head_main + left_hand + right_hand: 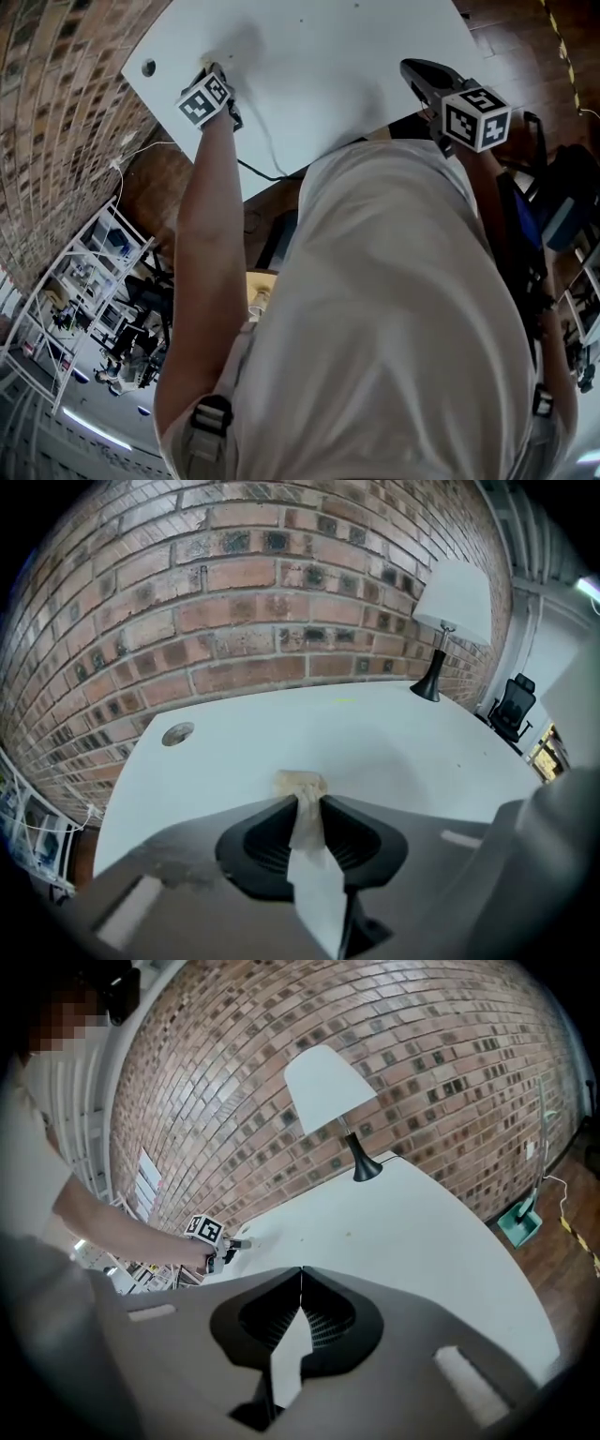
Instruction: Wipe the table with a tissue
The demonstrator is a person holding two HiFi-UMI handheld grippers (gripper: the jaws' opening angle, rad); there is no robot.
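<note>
A white tissue [300, 785] is pinched between the jaws of my left gripper [307, 803], which is shut on it. Its crumpled end pokes out past the tips and rests on the white table [394, 752]. In the head view the left gripper [211, 73] reaches down onto the table [337, 66] near its left corner. My right gripper [407, 67] hovers over the table's near right edge, apart from the tissue. Its jaws meet at the tips, shut with nothing between them [301, 1270]. The right gripper view also shows the left gripper [234, 1242] far off on the tabletop.
A lamp with a white shade [454, 602] on a black base stands at the table's far right by the brick wall [262, 583]. A round cable hole [177, 733] sits near the left corner. A cable [262, 155] crosses the table edge. An office chair [512, 705] stands beyond the table.
</note>
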